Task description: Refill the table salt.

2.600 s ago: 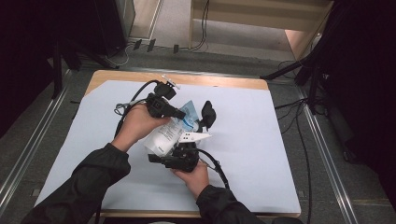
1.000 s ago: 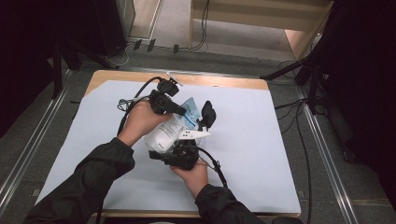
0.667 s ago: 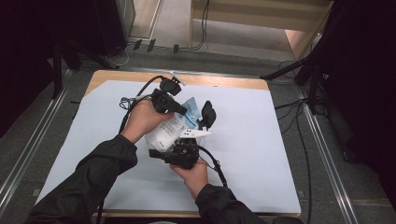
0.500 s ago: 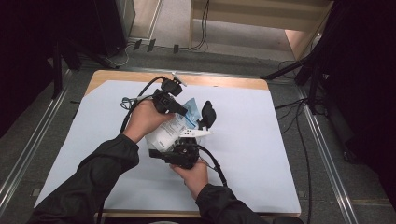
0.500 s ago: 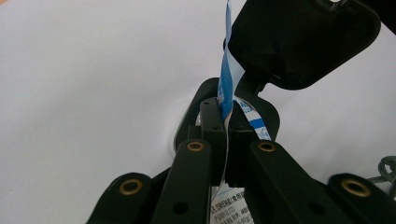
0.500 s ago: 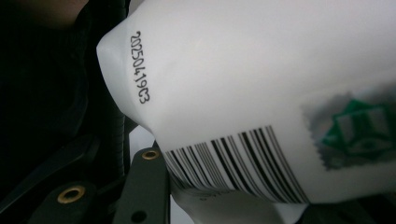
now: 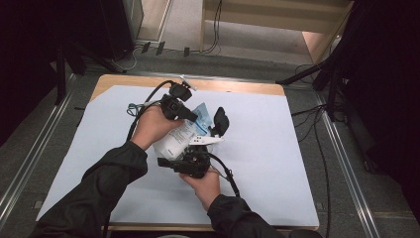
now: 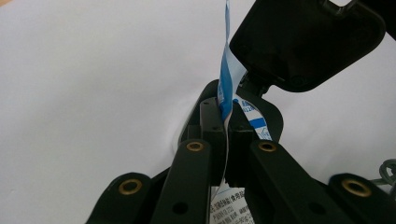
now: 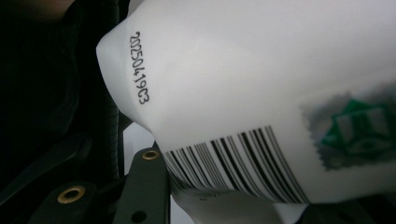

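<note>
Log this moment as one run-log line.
left gripper: shut on pouch's blue top edge | right gripper: shut on pouch body | pouch: held above table | hands: holding position

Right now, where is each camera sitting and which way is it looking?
High view: above the table, looking forward and down; both sleeves and hands show.
Left gripper view: on the left gripper, looking along its fingers, shut on the bag's blue edge.
Right gripper view: on the right gripper, pressed close to the bag's barcode side; a black finger shows.
All three share the bag.
</note>
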